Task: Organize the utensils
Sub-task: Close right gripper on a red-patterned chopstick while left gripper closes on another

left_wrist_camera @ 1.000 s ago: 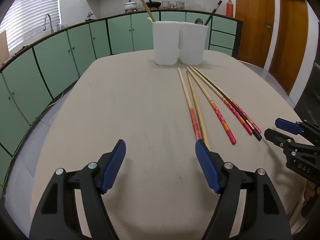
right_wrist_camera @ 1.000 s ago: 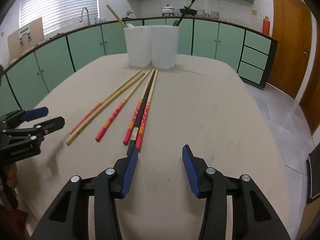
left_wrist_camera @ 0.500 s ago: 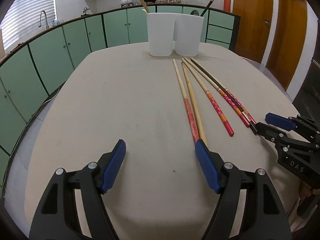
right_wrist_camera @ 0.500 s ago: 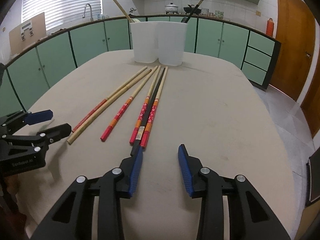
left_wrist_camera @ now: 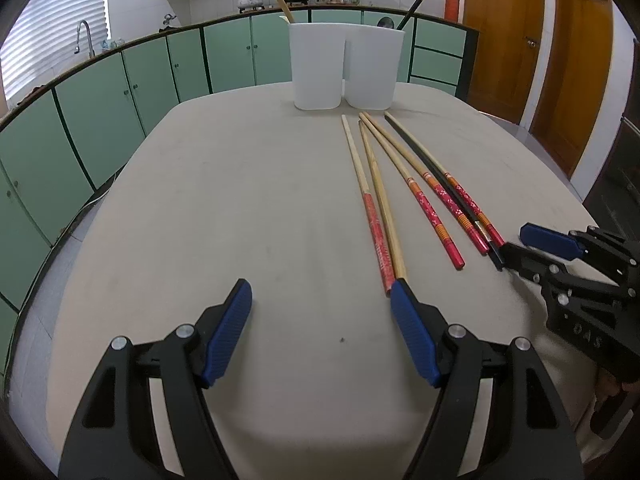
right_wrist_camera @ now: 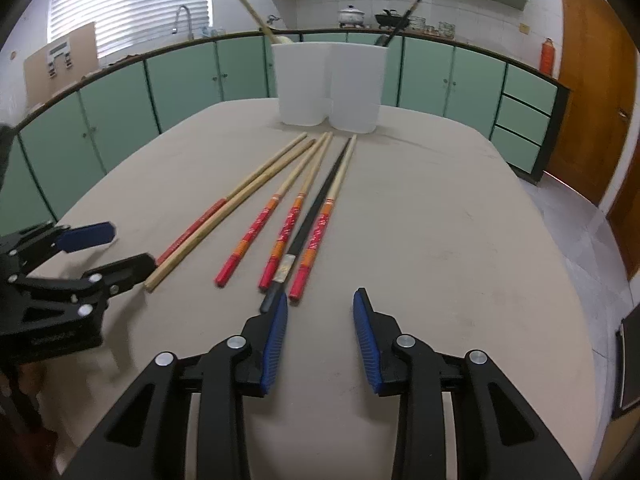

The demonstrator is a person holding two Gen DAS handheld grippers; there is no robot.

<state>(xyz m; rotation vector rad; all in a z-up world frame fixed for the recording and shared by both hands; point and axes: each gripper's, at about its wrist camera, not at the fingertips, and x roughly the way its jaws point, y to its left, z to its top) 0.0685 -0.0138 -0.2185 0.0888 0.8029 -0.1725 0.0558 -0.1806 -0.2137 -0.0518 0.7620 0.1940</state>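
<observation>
Beige table (left_wrist_camera: 240,208) with six chopsticks (right_wrist_camera: 276,208), two white holders (right_wrist_camera: 330,84)

the left gripper (left_wrist_camera: 321,300) hangs wide open over the beige table (left_wrist_camera: 240,200). six chopsticks (left_wrist_camera: 400,184) lie fanned before a white double holder (left_wrist_camera: 346,70). the right gripper (left_wrist_camera: 516,246), jaws parted, is at the black chopstick (left_wrist_camera: 436,178) end.

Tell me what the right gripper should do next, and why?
Probably slide a little to its left and forward so the black chopstick sits between its fingers, then close. The right gripper is open and empty, its left finger just at that chopstick's near end. Six chopsticks still lie on the table, and the white holder waits behind them.
</observation>
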